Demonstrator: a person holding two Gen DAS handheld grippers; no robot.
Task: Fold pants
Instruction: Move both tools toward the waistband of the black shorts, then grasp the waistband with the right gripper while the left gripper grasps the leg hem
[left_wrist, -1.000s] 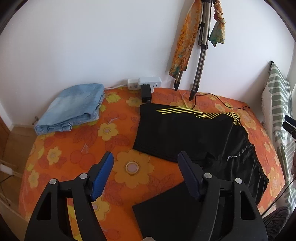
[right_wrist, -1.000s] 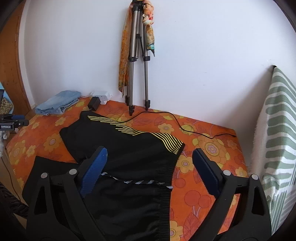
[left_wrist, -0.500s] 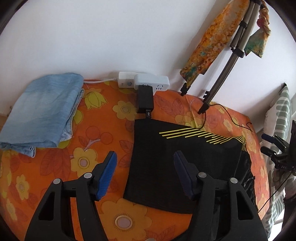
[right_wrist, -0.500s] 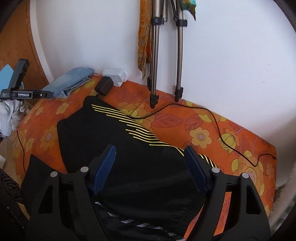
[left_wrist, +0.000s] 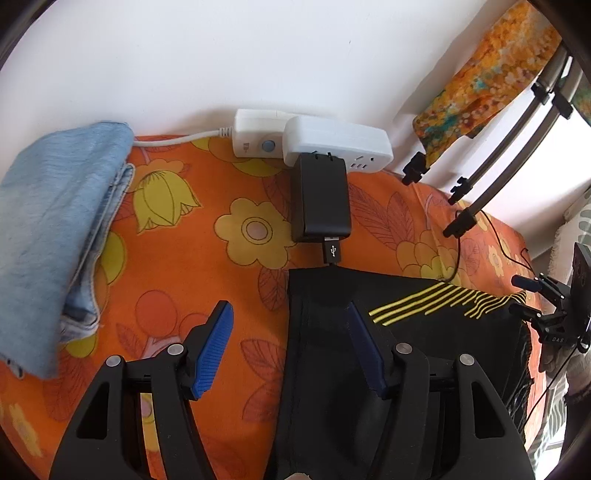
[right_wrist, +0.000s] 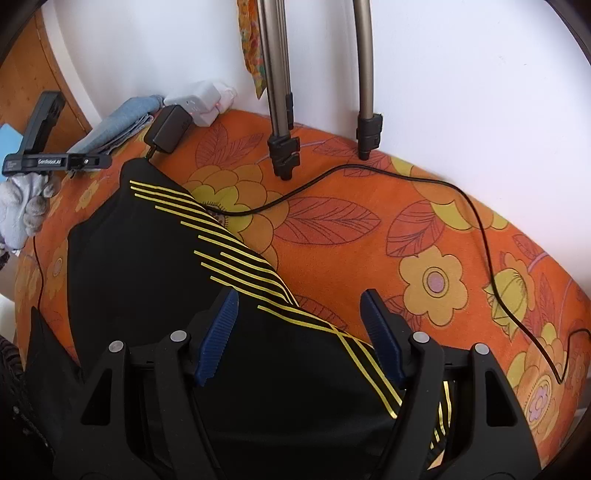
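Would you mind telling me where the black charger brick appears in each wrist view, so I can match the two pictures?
Left wrist: black charger brick at upper centre, plugged into the white power strip.
Right wrist: upper left, just beyond the black pants.
Shared landmark: the power strip.

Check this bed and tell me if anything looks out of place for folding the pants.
The black charger, plugged into the white power strip, lies on the orange sheet touching the black pants. Its black cable trails from under their striped edge and across the sheet.
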